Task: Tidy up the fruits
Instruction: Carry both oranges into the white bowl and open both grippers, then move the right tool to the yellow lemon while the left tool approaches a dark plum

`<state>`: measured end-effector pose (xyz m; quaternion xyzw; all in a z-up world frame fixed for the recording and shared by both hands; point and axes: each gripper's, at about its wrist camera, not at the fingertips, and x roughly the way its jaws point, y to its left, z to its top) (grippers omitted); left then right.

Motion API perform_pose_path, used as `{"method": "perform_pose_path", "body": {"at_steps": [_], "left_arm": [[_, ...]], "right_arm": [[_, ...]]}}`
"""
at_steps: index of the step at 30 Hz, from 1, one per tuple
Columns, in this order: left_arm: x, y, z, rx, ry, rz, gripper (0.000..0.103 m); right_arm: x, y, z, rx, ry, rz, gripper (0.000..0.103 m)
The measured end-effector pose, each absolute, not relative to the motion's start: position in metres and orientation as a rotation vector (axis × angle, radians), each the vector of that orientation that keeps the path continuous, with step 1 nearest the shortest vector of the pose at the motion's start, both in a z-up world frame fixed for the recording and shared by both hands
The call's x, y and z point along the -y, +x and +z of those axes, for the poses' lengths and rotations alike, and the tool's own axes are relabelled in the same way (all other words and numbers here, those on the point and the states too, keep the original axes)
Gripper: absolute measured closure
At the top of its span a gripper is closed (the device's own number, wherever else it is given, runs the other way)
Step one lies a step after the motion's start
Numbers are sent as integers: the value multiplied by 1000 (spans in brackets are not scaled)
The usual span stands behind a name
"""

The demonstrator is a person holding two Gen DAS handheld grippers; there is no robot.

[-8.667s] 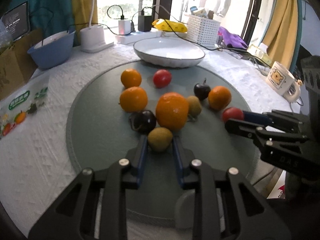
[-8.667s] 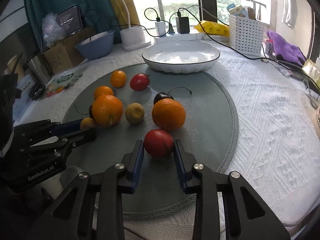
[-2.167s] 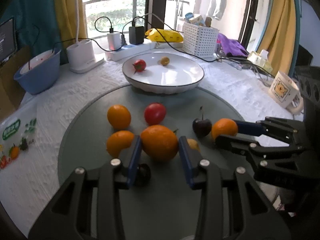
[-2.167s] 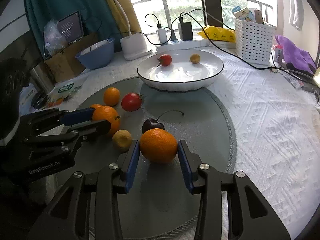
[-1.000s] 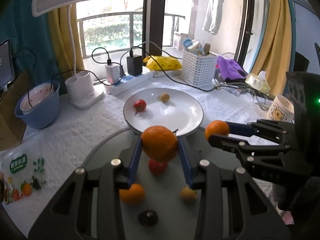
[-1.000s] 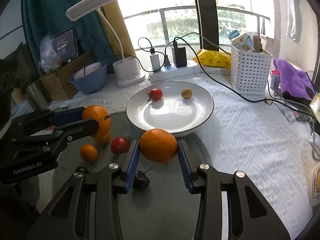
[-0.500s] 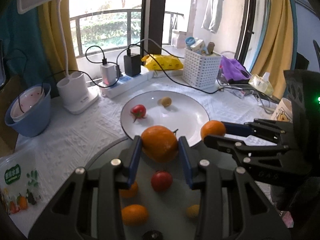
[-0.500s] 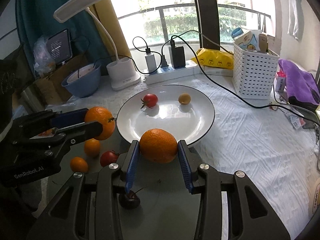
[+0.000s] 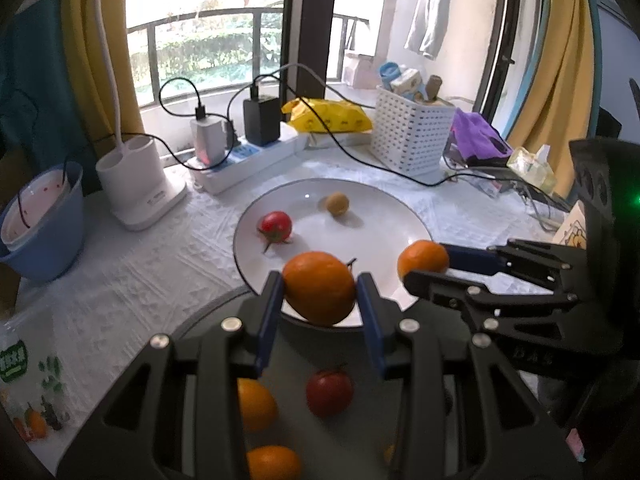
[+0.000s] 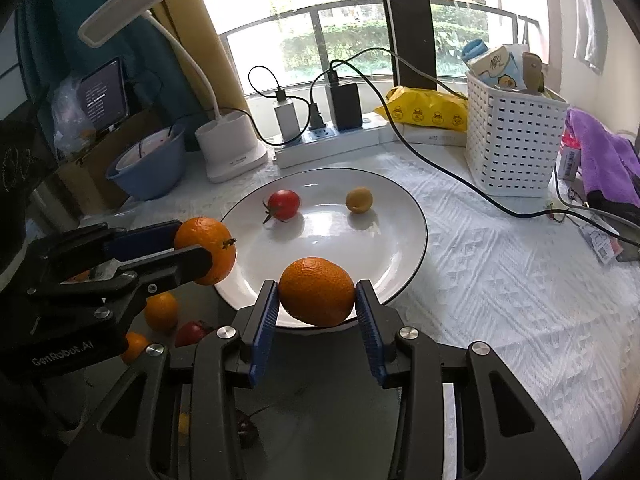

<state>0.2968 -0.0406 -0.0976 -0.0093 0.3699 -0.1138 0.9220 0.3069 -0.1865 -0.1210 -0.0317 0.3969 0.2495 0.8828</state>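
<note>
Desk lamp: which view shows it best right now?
Right wrist view: the desk lamp shows whole, head, curved neck and base. The left wrist view shows only its neck and base; the head is cropped.

A lived-in home, by a balcony window: a tabletop (image 10: 500, 280) under a white textured cloth carries a white plate (image 10: 400, 216), a power strip (image 10: 332, 140) crowded with chargers, a desk lamp (image 10: 224, 148), a blue bowl (image 10: 148, 172) and a white plastic basket (image 10: 512, 148) of household odds and ends. Yellow curtains (image 9: 560, 60) frame the glass, laundry (image 9: 428, 20) hangs on the balcony outside, and a yellow snack bag (image 10: 428, 114) and purple cloth (image 10: 604, 152) lie nearby.
</note>
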Motion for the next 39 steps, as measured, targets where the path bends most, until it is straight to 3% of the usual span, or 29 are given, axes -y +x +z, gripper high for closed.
{"method": "perform_pose_path", "body": {"at_steps": [3,7,39], "left_arm": [[40,301,-100,-778,-33,-233,63],[40,301,-99,-777,-35,-236,63],[26,241,-63,-665,-51,-214,59]], "right_arm": [[187,310,-123,-836,-63,515,61],[188,311,-122,-830,-57,515,54],[187,259,-86,-748,-84,495,53]]}}
